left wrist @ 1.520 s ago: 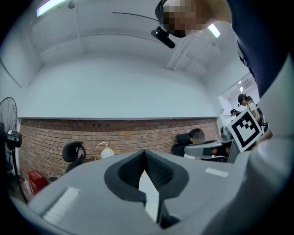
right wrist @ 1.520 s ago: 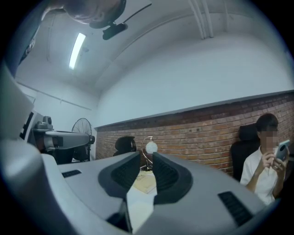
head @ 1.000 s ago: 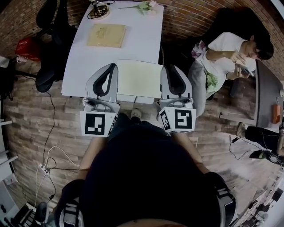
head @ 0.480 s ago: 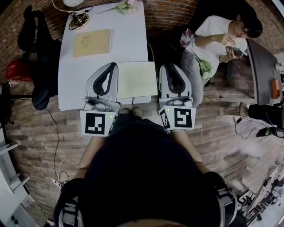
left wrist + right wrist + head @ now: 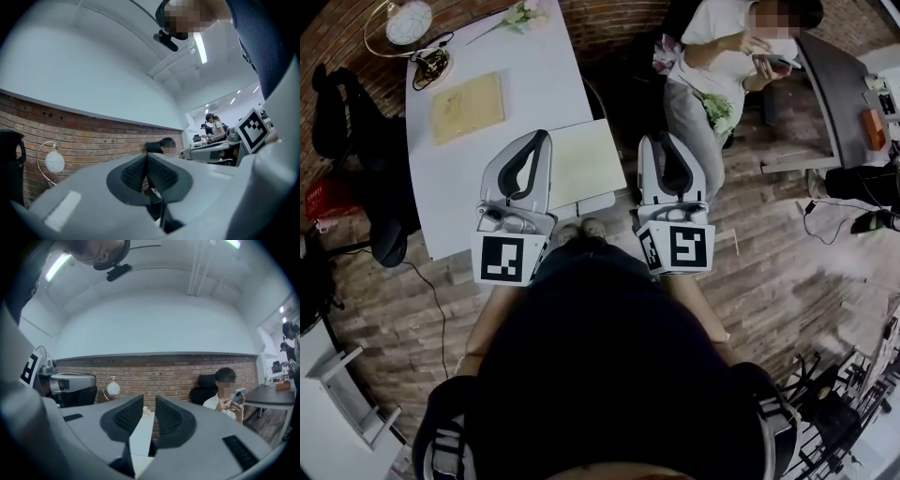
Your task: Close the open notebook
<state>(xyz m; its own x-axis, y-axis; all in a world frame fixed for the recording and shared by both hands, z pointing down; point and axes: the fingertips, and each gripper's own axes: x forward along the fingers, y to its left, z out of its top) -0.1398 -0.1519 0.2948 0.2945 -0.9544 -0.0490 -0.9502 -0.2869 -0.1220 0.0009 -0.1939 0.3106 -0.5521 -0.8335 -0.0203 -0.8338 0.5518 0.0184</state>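
A pale cream notebook [image 5: 581, 161] lies flat at the front right of the white table [image 5: 455, 192], showing one plain face. My left gripper [image 5: 540, 138] hovers over the table just left of the notebook. In the left gripper view its pads [image 5: 133, 171] meet with nothing between them, so the left gripper [image 5: 146, 168] is shut. My right gripper [image 5: 661, 139] hangs past the table's right edge, over the wooden floor. The right gripper [image 5: 149, 405] is open in its own view, with a clear gap and nothing in it.
A tan board [image 5: 467, 106] lies further back on the table, with a round lamp [image 5: 408, 21], a coil of cable [image 5: 431, 64] and a flower [image 5: 520, 14] at the far end. A seated person [image 5: 712, 66] holds a phone at the right. Black chairs [image 5: 352, 122] stand left.
The head view has swung: the table and notebook have slid left and tilted, and the seated person has moved toward the top. The right gripper now hangs over floor instead of the table's edge.
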